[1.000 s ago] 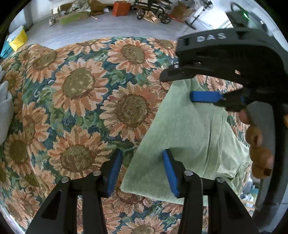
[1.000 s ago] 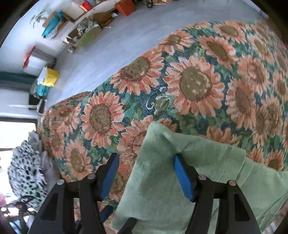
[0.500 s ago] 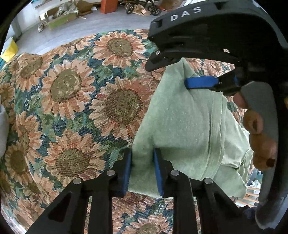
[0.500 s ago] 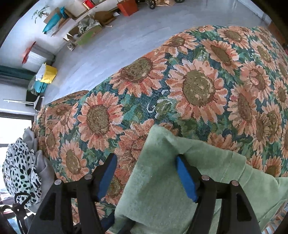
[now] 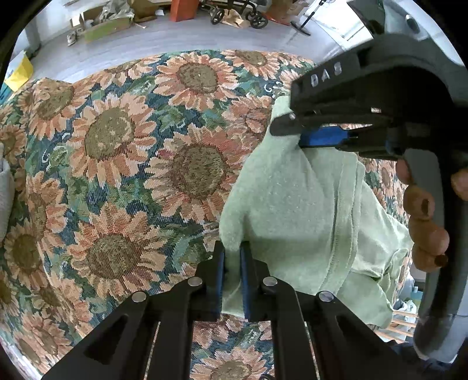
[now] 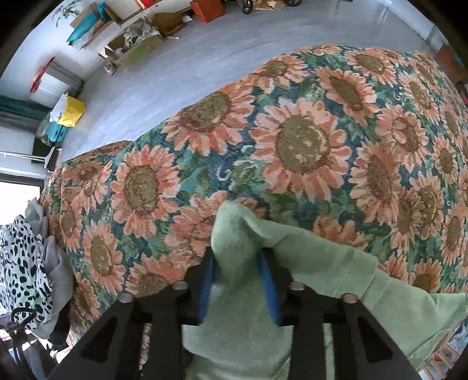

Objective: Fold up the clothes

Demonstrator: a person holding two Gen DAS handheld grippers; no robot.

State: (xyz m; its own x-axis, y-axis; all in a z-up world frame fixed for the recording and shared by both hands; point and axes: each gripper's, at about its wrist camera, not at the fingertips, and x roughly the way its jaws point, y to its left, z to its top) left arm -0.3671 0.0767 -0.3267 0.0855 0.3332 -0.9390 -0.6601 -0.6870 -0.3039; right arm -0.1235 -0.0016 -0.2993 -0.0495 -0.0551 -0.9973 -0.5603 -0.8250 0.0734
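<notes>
A light green garment (image 5: 292,204) lies on a sunflower-patterned cover (image 5: 117,140). My left gripper (image 5: 232,257) has its jaws closing on the garment's near left corner, and the pads press on the cloth. In the same view my right gripper (image 5: 292,128), held by a hand (image 5: 424,228), pinches the far corner. From the right wrist view, the right gripper (image 6: 237,260) has its jaws closing on a bunched-up fold of the green garment (image 6: 336,277), with the blue pads (image 6: 269,286) tight against it. The sunflower cover (image 6: 298,140) stretches beyond.
A pile of black-spotted and grey clothes (image 6: 20,263) sits at the cover's left end, and a grey piece (image 5: 4,190) shows at the left edge. Beyond the cover is grey floor with boxes (image 5: 102,23), a wheeled cart (image 5: 234,11) and a yellow bag (image 6: 71,111).
Both grippers went from wide apart to closed on the green garment's left edge. The cloth has bunched up between each pair of pads. Neither hand has travelled noticeably.
</notes>
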